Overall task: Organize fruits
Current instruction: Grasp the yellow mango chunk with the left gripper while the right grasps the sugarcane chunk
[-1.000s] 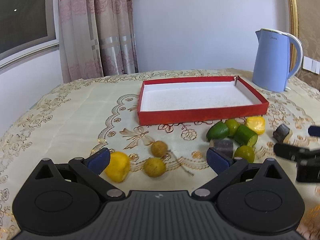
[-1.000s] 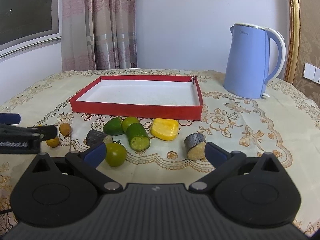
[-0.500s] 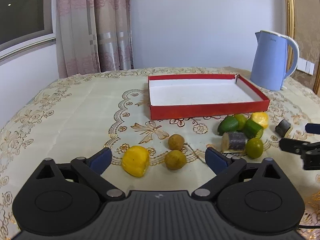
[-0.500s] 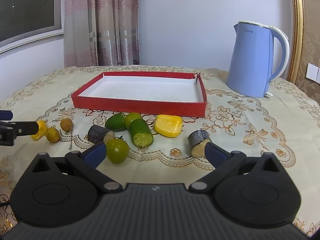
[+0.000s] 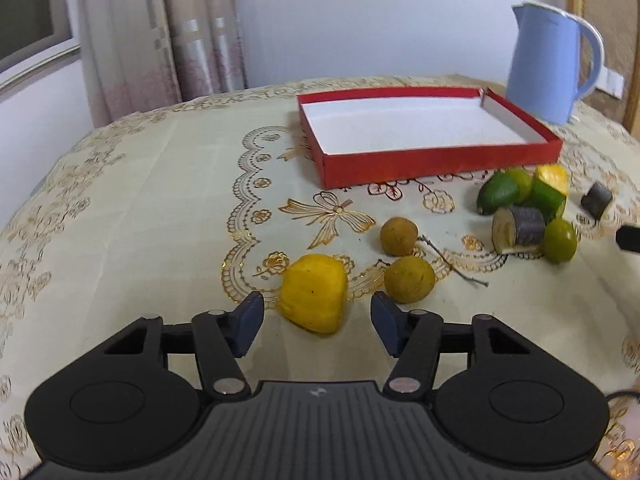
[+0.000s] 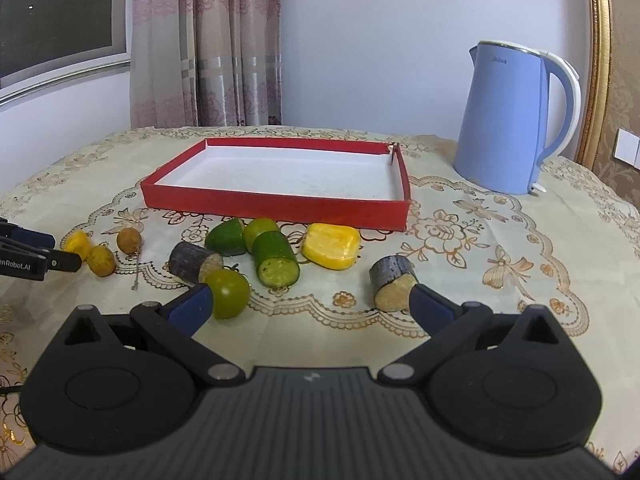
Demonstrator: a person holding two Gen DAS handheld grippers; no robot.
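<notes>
Left gripper closing around the yellow fruit piece

Your yellow fruit piece [image 5: 313, 293], blunt and matte, lies near the table's [image 5: 120, 208] front-left edge. Left gripper [image 5: 316, 322] jaws are closing around it, not touching. Right gripper [image 6: 306, 306] stands wide, holding nothing.

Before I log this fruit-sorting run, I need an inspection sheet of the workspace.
Surface: tablecloth, cream with gold embroidery.
Job's things: red tray empty; yellow piece, two brown fruits, green pieces, yellow chunk, two dark-skinned pieces on the cloth.
Clutter: a loose twig.
Grippers: left tool closing around the yellow piece, pads not touching; right tool open, empty.
Cables: nothing seen.
Surroundings: blue kettle, curtain, window.
</notes>
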